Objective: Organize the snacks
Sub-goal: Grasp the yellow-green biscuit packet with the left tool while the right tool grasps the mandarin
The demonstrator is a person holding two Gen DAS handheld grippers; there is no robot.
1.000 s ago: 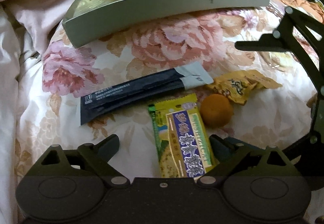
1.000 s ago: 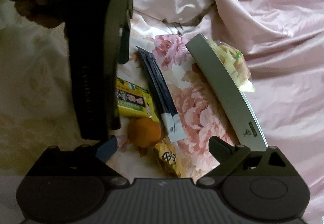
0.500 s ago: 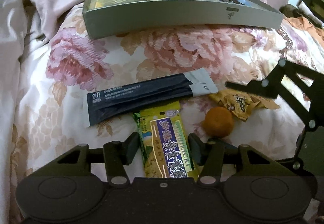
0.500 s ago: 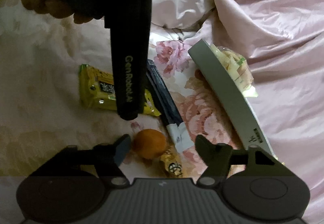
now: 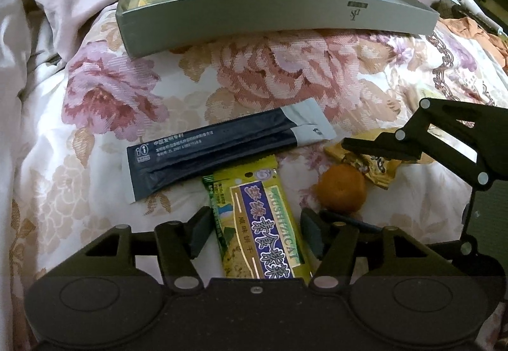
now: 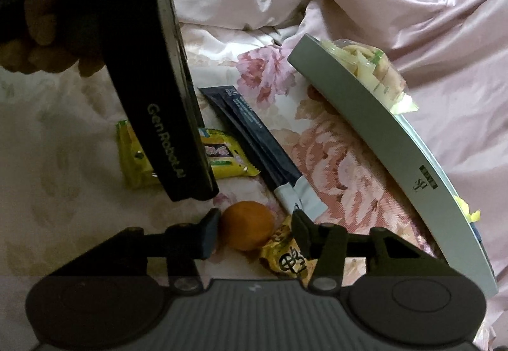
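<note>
A yellow-green biscuit packet [image 5: 260, 217] lies on the flowered bedspread between the fingers of my left gripper [image 5: 255, 232]. Its jaws are opening, and the pads stand right at the packet's long edges without squeezing it. A small orange [image 6: 247, 225] sits between the fingers of my right gripper [image 6: 254, 233], whose jaws are closing. The left pad is almost on the fruit, and the right pad rests over a yellow candy wrapper [image 6: 285, 259]. Beyond them a grey tray [image 5: 285, 17] holds several wrapped snacks.
A long dark blue sachet [image 5: 216, 154] lies across the bedspread between the packet and the tray. Rumpled pink bedding [image 6: 397, 2] rises behind and beside the tray. A person's hand [image 6: 47, 33] holds the left gripper's black body, which blocks the left of the right wrist view.
Both pairs of jaws came in from wide open: the left around the biscuit packet, then easing out slightly, the right steadily around the orange. Both hands stayed in place and rolled a little.
</note>
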